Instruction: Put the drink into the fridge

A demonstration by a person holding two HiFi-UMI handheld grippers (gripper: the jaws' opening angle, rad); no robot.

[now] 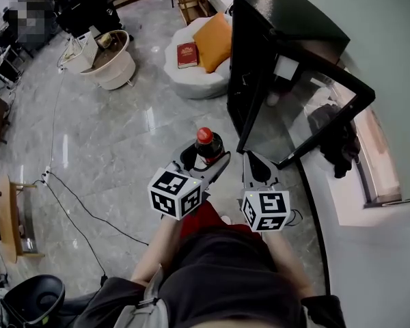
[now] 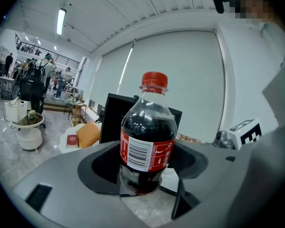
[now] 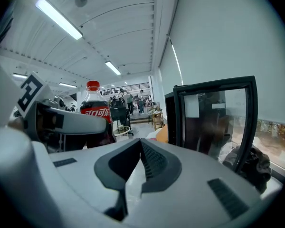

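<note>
1. One bottle [image 2: 148, 141]: clear plastic, rounded shoulders, dark cola inside, ribbed red cap, red wrap label with a white barcode panel
2. Bottle stands upright in the left gripper [image 1: 206, 159]; jaws spread wide and clamped on its lower body, one dark ridged pad on each side, at about label height
3. Bottle is outside the fridge [image 1: 260, 67], carried above the floor [image 1: 123, 149] just left of the open door [image 1: 307, 108]
4. Right gripper [image 3: 140, 141]: jaws drawn together so the tips meet, nothing between them; it sits just beside the left one, on the fridge side
5. Two marker cubes, one per gripper, white faces with black square patterns: left cube [image 1: 176, 193], right cube [image 1: 266, 210]
6. Both grippers have smooth grey moulded shells
7. One fridge: boxy, black, matt casing; one door swung wide, black frame around a glass pane
8. Floor: glossy pale grey stone-look slabs that reflect the ceiling lights
9. One thin black cable [image 1: 75, 203] trails across the floor
10. One rounded white seat [image 1: 191, 80] well beyond the grippers, carrying one orange cushion [image 1: 214, 41] and one red book [image 1: 186, 55]
11. One dark crumpled bundle of cloth [image 1: 338, 142] lies beyond the glass door, by the wall
</note>
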